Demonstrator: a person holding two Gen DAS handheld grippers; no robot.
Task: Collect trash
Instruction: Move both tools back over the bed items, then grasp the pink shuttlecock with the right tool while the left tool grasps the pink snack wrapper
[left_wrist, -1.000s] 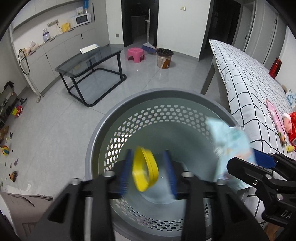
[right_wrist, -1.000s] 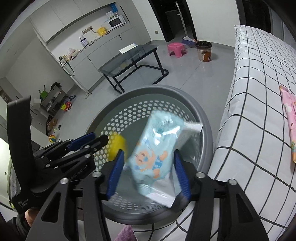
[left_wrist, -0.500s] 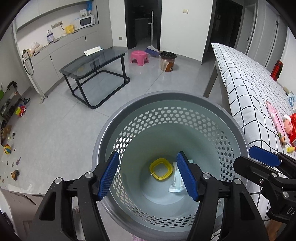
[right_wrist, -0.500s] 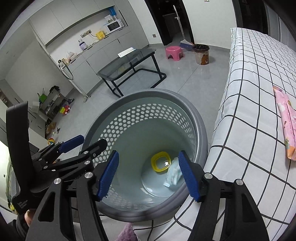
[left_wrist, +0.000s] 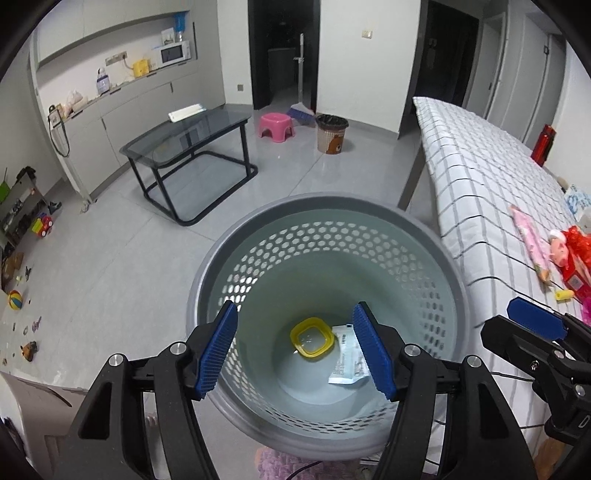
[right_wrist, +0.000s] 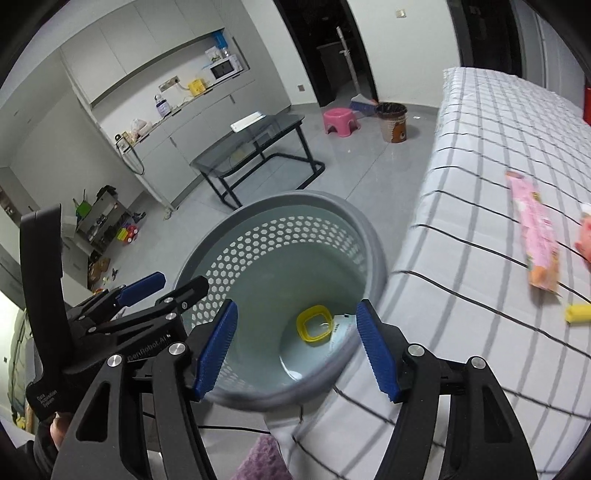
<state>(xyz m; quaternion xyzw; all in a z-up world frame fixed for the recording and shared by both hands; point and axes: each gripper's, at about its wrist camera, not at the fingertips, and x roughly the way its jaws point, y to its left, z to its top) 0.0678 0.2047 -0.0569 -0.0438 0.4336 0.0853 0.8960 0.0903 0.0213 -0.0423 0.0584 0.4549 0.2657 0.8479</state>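
A yellow ring-shaped lid (left_wrist: 312, 337) lies flat on the floor of the grey perforated bin (left_wrist: 388, 236). Touching it, toward the bed-side wall, a pale blue wrapper (left_wrist: 347, 363) lies flat.

Just under the left claw (left_wrist: 295, 350) sits a smooth plastic bin (left_wrist: 258, 258) with little holes all round. Down between the claw's ridged blue pads (left_wrist: 218, 350) lies a shiny yellow plastic lid (left_wrist: 312, 338) beside a crinkly packet (left_wrist: 347, 363). To its right is soft checked cloth on the bed (left_wrist: 480, 192). Far ahead stands a glossy glass table (left_wrist: 184, 136).
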